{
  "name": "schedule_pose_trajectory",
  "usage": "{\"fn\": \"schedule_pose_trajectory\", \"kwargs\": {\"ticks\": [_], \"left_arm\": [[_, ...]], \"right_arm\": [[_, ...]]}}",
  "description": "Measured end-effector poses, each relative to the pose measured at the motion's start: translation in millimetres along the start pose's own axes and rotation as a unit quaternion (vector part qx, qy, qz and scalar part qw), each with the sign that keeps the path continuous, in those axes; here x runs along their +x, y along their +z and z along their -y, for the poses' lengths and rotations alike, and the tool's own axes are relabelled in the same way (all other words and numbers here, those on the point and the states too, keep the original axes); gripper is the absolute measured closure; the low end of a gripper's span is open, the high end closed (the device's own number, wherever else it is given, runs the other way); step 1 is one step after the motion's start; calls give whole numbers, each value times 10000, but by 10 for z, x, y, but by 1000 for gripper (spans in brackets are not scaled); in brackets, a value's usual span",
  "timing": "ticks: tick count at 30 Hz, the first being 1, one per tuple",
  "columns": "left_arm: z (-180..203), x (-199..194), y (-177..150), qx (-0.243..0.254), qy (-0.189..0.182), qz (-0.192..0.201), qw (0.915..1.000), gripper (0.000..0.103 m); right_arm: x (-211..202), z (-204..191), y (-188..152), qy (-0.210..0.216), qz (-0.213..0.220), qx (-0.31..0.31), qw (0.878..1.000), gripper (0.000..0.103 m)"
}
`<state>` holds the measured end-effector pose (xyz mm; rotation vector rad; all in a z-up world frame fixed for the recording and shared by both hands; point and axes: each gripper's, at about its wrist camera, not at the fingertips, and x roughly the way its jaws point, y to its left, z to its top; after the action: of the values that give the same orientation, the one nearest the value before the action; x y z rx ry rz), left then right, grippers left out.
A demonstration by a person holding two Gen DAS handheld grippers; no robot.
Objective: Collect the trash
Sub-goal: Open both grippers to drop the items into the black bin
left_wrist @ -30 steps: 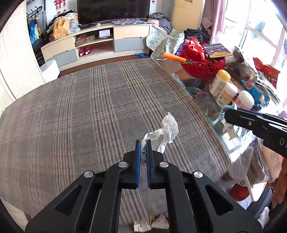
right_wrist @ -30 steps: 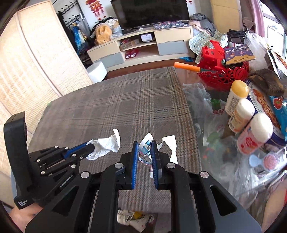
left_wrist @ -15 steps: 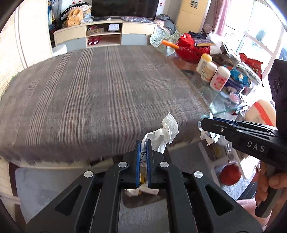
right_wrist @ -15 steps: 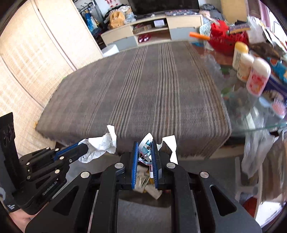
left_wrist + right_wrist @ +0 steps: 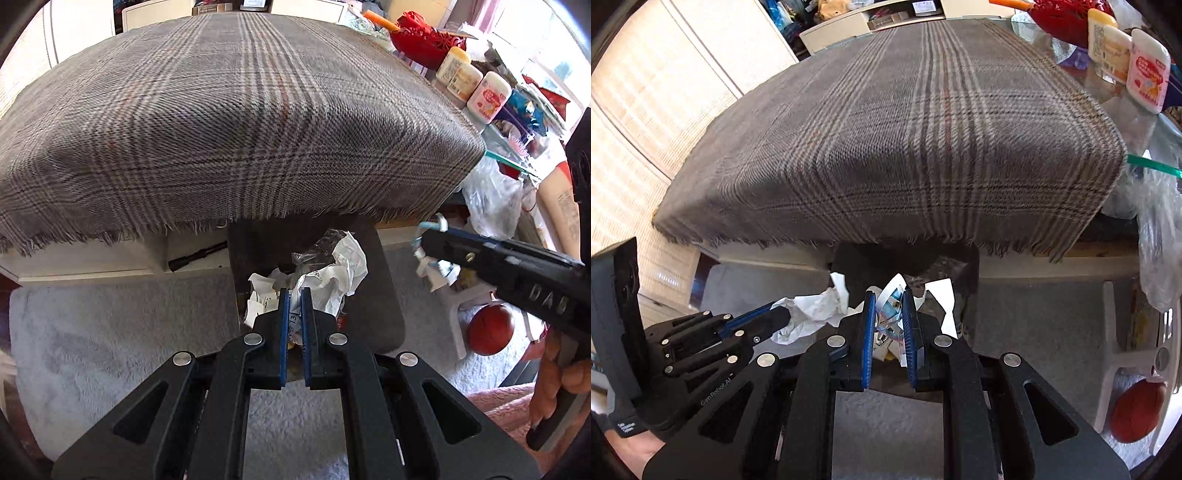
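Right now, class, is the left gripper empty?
No: the left gripper is clamped on crumpled white paper above the bin.

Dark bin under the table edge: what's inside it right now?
The dark bin holds crumpled white paper scraps and a clear plastic wrapper. The left gripper and its crumpled paper cover the rest, so depth and bottom are hidden.

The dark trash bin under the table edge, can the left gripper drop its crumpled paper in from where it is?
Probably yes: the left gripper holds the crumpled paper over the open bin, nothing between.
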<state>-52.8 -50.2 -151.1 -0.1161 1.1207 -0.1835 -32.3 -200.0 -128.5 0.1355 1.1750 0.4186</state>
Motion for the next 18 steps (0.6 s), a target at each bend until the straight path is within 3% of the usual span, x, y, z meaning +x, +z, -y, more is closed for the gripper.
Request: {"fn": "schedule_pose_trajectory", "kwargs": {"ticks": [8,9,15,18], "left_arm": [[6,305,-94,-15,-68,-299,9995,98],[16,325,-95,15,-70,-320,9995,98],[62,435,-24,88,-116,-393,9991,95],[68,429,12,66,-48,-372,9993,81]], "right_arm": [[285,71,-59,14,-290,241,9993,84],[293,89,-45,57,-138,364,9992,84],[308,150,50,108,-178,578,9981,82],[320,181,80,151,-163,651,9976,79]]}}
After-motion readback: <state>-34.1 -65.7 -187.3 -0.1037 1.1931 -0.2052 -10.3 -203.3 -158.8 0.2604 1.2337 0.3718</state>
